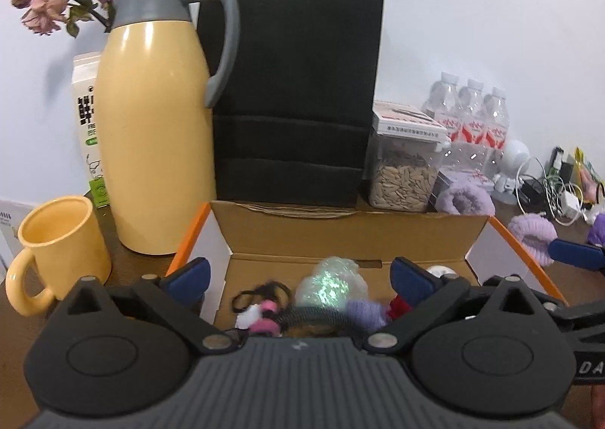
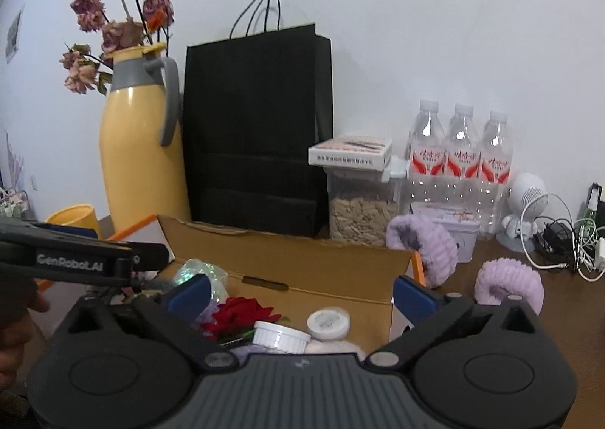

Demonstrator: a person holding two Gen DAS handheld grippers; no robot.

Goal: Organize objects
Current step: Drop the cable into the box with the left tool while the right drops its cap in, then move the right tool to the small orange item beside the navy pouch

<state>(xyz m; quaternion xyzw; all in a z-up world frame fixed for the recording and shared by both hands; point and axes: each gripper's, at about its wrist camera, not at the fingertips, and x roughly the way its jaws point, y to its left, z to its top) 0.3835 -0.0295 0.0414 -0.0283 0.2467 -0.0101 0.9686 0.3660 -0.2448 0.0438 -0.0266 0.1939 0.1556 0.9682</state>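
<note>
An open cardboard box [image 1: 340, 236] with orange-edged flaps stands right in front of both grippers. In it lie an iridescent crinkled wrap [image 1: 329, 285], black hair ties [image 1: 257, 295], a pink and white piece [image 1: 261, 315] and a purple scrunchie [image 1: 365, 310]. The right wrist view shows the same box [image 2: 283, 255] holding a red rose [image 2: 240, 315] and two white jars [image 2: 280, 336]. My left gripper [image 1: 300, 277] hangs open over the box. My right gripper [image 2: 302, 293] is open too, with nothing between its fingers. Two fluffy purple bands [image 2: 423, 243] [image 2: 508, 283] sit right of the box.
Behind the box stand a black paper bag [image 1: 295, 89], a yellow jug [image 1: 159, 126] and a seed jar [image 1: 404, 179]. A yellow mug [image 1: 60, 240] is at the left. Water bottles [image 2: 461, 149], a white figure [image 2: 525, 202] and tangled cables [image 2: 567, 243] crowd the right.
</note>
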